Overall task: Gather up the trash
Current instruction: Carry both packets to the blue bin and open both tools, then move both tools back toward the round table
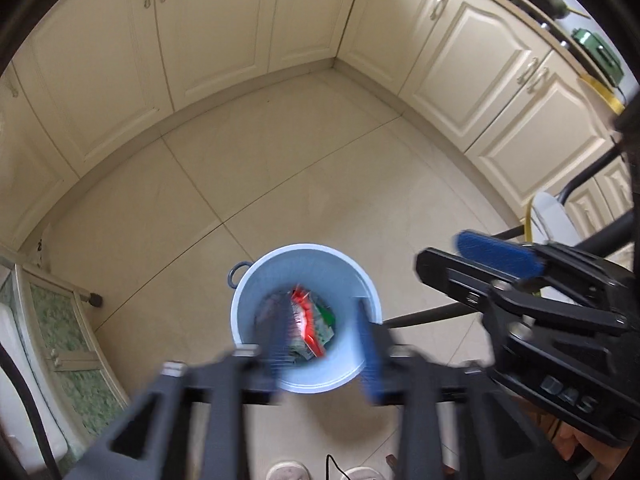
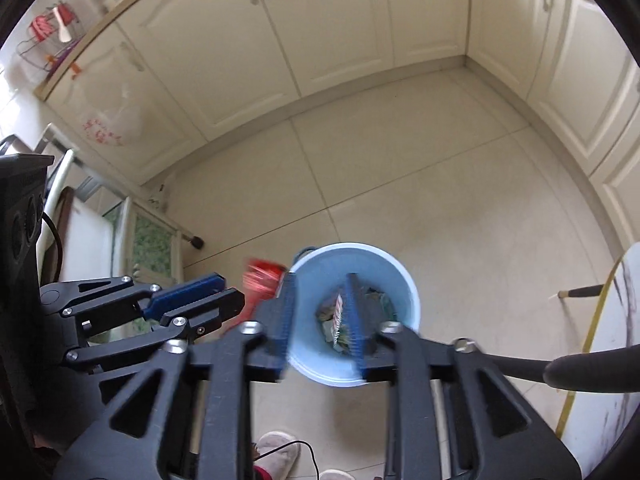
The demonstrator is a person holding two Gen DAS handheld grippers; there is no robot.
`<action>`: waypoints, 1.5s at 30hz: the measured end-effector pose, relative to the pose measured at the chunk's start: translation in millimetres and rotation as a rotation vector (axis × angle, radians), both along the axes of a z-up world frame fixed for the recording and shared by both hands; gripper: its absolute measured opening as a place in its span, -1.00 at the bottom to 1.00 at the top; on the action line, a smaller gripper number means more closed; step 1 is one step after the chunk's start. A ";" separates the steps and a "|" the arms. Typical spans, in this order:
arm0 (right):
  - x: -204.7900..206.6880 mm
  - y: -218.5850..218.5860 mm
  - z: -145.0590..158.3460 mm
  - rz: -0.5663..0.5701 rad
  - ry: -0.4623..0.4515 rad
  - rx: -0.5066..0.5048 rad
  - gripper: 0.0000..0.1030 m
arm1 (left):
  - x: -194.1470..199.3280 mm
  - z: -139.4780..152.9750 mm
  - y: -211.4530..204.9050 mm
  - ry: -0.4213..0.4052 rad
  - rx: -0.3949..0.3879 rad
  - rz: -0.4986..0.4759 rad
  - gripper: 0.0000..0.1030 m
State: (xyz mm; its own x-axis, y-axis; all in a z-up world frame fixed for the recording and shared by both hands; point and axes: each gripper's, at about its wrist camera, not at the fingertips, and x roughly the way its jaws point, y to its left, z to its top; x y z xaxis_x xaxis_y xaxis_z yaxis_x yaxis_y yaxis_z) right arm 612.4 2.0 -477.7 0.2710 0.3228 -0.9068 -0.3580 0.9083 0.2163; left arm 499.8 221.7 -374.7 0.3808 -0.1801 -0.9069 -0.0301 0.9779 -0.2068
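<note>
Both grippers hang over a round pale-blue plastic waste bucket [image 1: 306, 320] standing on the beige tiled kitchen floor [image 1: 280, 184], with cream panelled cabinets [image 1: 224, 28] along the far side.

Left gripper [image 1: 322, 338]: blue-padded fingers apart, framing the bucket's mouth. A red, white and green crumpled wrapper [image 1: 310, 326] shows between them, blurred; it looks to be loose over the rubbish inside the bucket, with no pad pressing on it. In the right wrist view a blurred red wrapper piece [image 2: 262, 280] sits just off the left gripper's tips, at the left outer rim of the bucket. Whether it is the same wrapper, and whether it lies inside or outside the rim, I cannot tell.

Right gripper [image 2: 320, 320]: fingers apart over the bucket. A thin flat packet with red and white print [image 2: 339, 316] lies against its right pad [image 2: 354, 312], edge-on, above the crumpled greenish scraps on the bucket's bottom. The left pad stands clear of it, so it does not look clamped.

Step in hand, by my reading: the drop, with both loads being let go over the bucket.

Next move calls for: confirming each piece falls inside the rim, especially the red one near the left edge. Then lift both grippers straight up, clear of the rim without knocking the light bucket, and look for further litter; none shows on the visible floor. A slippered foot [image 2: 278, 450] stands near the bucket on the near side.
</note>
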 end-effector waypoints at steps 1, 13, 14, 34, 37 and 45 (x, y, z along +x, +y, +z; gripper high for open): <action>-1.7 -3.4 3.0 -0.005 -0.008 0.002 -0.18 | 3.3 3.5 -0.3 -0.007 0.001 0.007 0.16; -74.0 -30.5 148.4 -0.052 -0.304 0.033 0.39 | -88.6 136.2 -26.2 -0.307 0.122 0.194 0.30; -85.6 -35.8 164.8 -0.054 -0.338 0.038 0.56 | -98.4 148.9 -32.7 -0.341 0.132 0.196 0.41; -219.0 -356.6 289.4 -0.530 -0.427 -0.097 1.00 | -252.5 246.8 -177.1 -0.609 0.159 0.010 0.79; -224.7 -393.9 274.9 -0.562 -0.373 -0.051 1.00 | -247.0 253.2 -193.3 -0.617 0.170 -0.037 0.80; -218.2 -409.6 241.2 -0.575 -0.316 -0.015 1.00 | -197.3 255.7 -248.6 -0.591 0.155 -0.203 0.84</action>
